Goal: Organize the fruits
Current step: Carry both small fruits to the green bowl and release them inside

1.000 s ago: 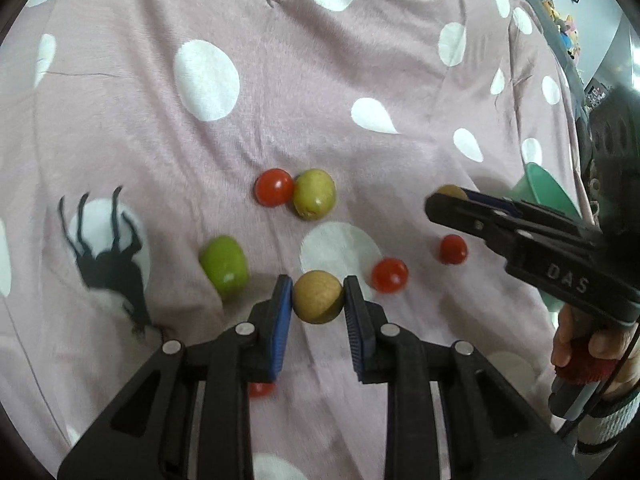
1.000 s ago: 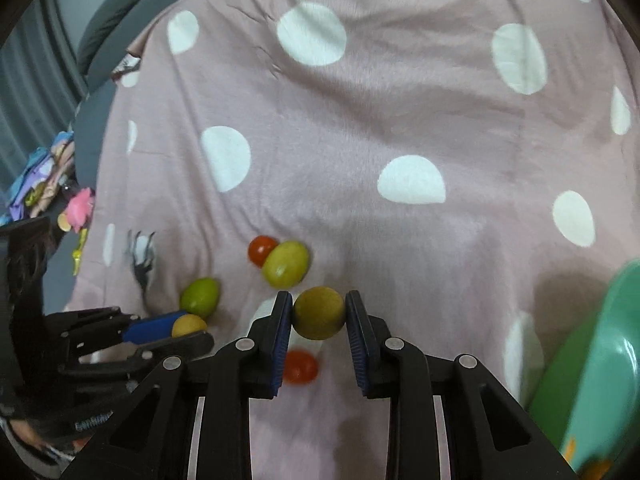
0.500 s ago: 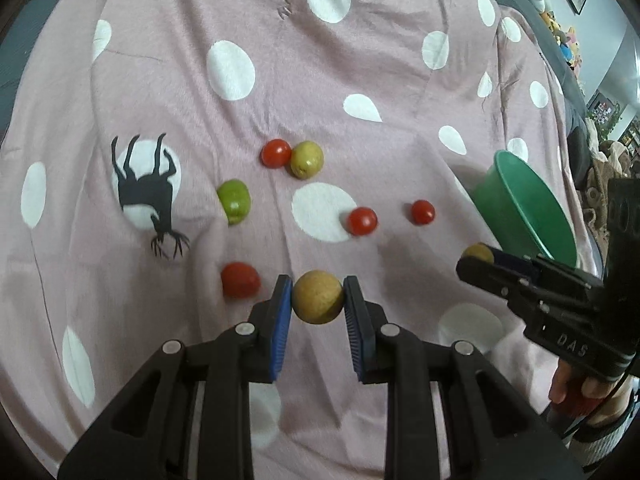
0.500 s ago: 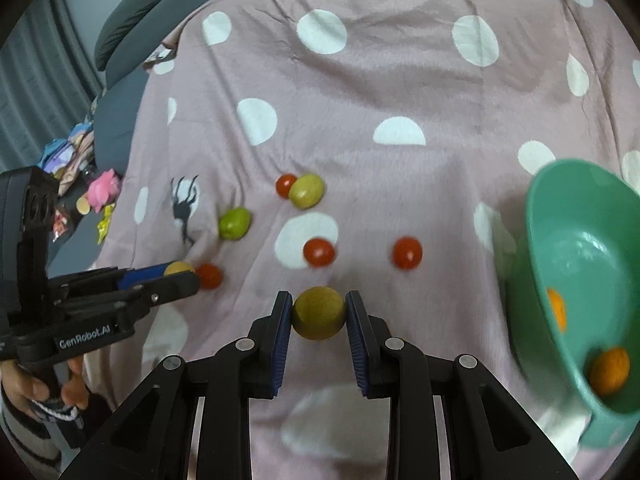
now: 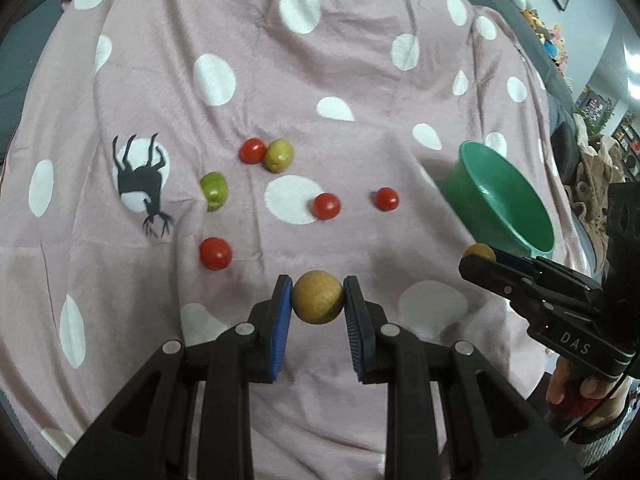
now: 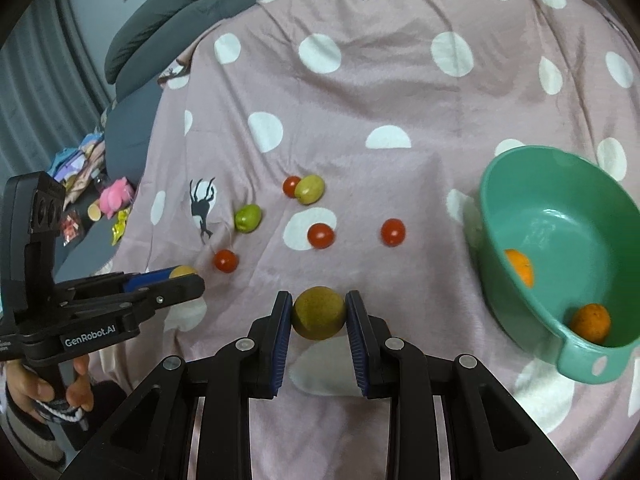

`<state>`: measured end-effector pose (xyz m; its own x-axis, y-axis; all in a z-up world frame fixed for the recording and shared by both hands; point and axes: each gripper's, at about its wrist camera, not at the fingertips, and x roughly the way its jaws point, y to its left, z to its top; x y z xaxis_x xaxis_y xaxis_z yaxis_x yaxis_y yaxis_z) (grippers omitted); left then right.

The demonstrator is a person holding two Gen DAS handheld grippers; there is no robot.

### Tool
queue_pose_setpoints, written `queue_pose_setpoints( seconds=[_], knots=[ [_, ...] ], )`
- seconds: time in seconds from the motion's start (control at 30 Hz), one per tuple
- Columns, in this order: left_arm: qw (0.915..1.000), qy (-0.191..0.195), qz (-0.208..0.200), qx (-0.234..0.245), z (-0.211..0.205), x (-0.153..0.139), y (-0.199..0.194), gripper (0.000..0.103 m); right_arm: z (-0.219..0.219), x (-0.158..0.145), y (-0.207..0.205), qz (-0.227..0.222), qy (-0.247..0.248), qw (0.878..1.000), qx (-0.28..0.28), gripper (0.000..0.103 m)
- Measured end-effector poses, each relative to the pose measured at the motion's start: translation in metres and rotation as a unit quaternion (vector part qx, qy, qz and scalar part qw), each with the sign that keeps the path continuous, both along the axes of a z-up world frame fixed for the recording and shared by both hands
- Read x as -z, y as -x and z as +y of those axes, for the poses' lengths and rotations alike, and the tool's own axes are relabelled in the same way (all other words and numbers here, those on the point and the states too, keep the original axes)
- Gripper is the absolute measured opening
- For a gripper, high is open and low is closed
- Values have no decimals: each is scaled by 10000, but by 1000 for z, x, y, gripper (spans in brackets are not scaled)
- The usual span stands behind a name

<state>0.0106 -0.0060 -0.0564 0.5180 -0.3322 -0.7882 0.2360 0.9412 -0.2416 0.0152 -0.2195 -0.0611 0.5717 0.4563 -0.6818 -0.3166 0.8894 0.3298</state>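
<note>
My left gripper (image 5: 318, 310) is shut on a tan round fruit (image 5: 318, 297), held above the pink spotted cloth. My right gripper (image 6: 319, 314) is shut on an olive-brown round fruit (image 6: 319, 312), also held above the cloth. A green bowl (image 6: 520, 296) stands at the right with two orange fruits (image 6: 591, 322) inside; it also shows in the left wrist view (image 5: 472, 184). On the cloth lie several red tomatoes (image 5: 327, 206), a green fruit (image 5: 215, 190) and a yellow-green fruit (image 5: 279, 155). The right gripper shows at the right of the left wrist view (image 5: 478, 258).
The pink cloth (image 5: 280, 60) with white dots covers a raised surface. A grey sofa (image 6: 160, 28) stands behind at the left. Toys and clutter (image 6: 100, 200) lie on the floor at the left. The other gripper (image 6: 182, 276) is at the left edge.
Both grippers have lifted and pulled back from the cloth with their fruits. The bowl and more of the cloth have come into view.
</note>
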Motion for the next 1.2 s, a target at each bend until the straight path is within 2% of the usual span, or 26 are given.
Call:
queue_pose_setpoints(
  seconds=[0.27,0.67,1.2],
  knots=[
    [9995,-70,-111,299,-25,-6,-4,25,-29,-3,4,-108,-139,9992,365,29],
    [9955,-83,-342,880,-84,-15,-25,25,-87,-3,3,-229,-260,9933,1102,29],
    [9800,36,-498,1926,-187,-16,-64,25,-143,11,-7,-200,-162,9829,1824,29]
  ],
)
